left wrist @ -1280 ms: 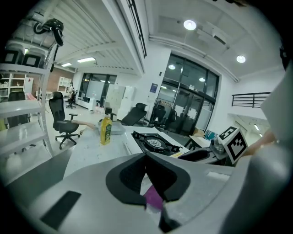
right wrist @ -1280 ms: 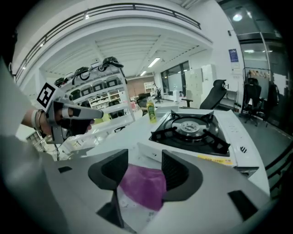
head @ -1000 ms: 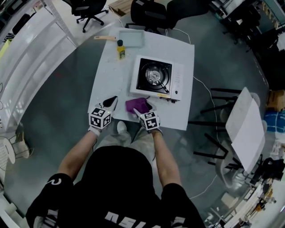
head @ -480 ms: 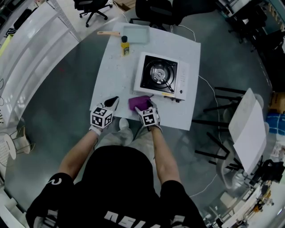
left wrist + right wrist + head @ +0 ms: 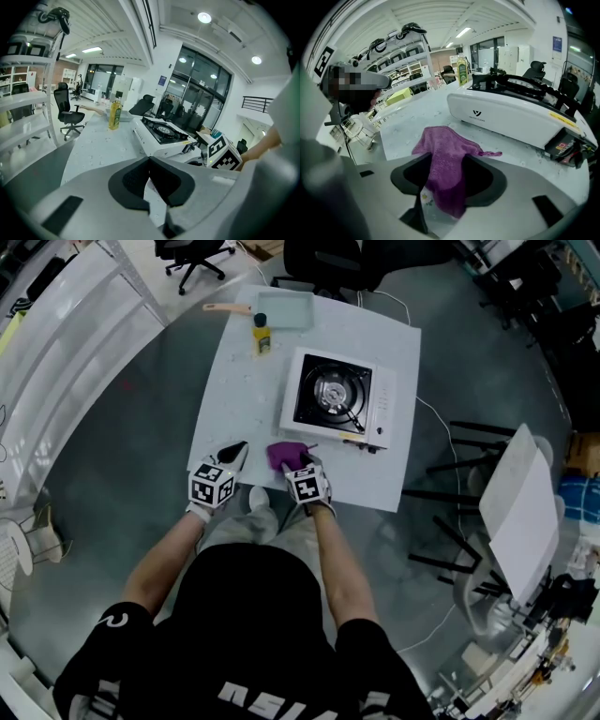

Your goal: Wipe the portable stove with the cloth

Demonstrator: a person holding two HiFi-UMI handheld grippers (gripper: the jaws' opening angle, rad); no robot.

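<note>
The white portable stove [image 5: 337,399] with its black burner stands on the white table [image 5: 225,399], right of centre. A purple cloth [image 5: 284,454] lies crumpled in front of it. My right gripper [image 5: 300,465] points steeply down onto the cloth's near edge. In the right gripper view the cloth [image 5: 443,159] fills the gap between the jaws of the right gripper [image 5: 443,176], which have just been closing on it, with the stove [image 5: 511,117] just beyond. My left gripper [image 5: 239,450] rests to the left of the cloth. In its own view the left gripper [image 5: 150,161] is shut on nothing.
A yellow bottle [image 5: 262,334], a pale tray [image 5: 284,310] and a wooden-handled tool [image 5: 225,308] sit at the table's far edge. A cable runs off the stove's right side. A white chair [image 5: 516,512] stands to the right, and black office chairs stand behind the table.
The right gripper has dropped onto the near edge of the cloth, which now looks more bunched. The left gripper has sunk a little toward the table.
</note>
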